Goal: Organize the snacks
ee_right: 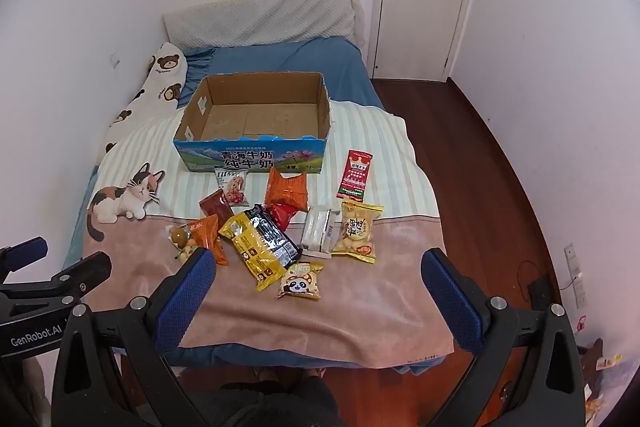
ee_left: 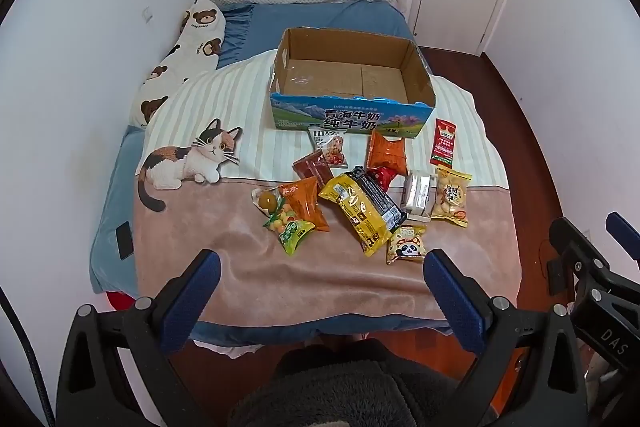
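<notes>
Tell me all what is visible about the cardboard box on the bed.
The cardboard box is an open, lidless milk carton: brown corrugated inside, with a blue-green printed front showing meadow scenery and white Chinese characters. Its top edges look roughly torn. It stands upright and empty on the striped blanket, behind the snacks; a small white packet lies against its front.

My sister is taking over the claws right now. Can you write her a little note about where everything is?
Left claw: open, holding nothing, hovering at the foot of the bed.
Right claw: open, holding nothing, beside it.
Open cardboard milk box with blue printed front: on the striped blanket, nothing inside.
Snacks lie loose in front of it: long yellow and black packet, small panda packet, tall red sachet, orange pouch, and more.
Done: nothing packed yet.
Left: put every snack in the box.
</notes>
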{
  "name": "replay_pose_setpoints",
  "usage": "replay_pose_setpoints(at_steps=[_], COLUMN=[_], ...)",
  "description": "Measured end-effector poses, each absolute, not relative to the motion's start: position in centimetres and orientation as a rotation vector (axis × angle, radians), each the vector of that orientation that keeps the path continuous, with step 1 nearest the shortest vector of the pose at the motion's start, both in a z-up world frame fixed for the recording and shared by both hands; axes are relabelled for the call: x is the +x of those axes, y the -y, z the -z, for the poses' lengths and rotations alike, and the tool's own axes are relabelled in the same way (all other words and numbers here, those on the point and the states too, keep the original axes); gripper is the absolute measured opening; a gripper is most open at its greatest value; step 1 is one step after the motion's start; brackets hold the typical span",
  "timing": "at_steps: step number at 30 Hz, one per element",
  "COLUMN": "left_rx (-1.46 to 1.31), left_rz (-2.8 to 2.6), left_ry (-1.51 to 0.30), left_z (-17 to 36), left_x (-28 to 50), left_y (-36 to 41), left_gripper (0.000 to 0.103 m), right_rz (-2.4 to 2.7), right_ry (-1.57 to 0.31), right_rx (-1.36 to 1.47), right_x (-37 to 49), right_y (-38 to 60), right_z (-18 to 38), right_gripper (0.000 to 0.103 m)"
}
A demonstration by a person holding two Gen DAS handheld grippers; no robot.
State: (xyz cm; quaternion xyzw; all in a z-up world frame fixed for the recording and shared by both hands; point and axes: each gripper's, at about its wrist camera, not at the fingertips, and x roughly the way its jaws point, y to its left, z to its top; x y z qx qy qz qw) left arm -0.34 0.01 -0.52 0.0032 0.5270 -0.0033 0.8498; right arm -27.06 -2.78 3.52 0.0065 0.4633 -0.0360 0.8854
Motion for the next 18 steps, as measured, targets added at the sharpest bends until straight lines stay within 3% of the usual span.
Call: replay_pose_setpoints(at_steps=[18], left_rx=[0.012], left_rz=[0.013], left_ry=[-1.105], left_z=[0.1], left_x=[-0.73], left_y=[0.51], left_gripper=[0.103], right_rz=[0.08], right_ry=[-0.955], right_rx=[0.03], right_x=[-27.9], right_y=[2.94], right_z=[-3.35], right_gripper=[0.103])
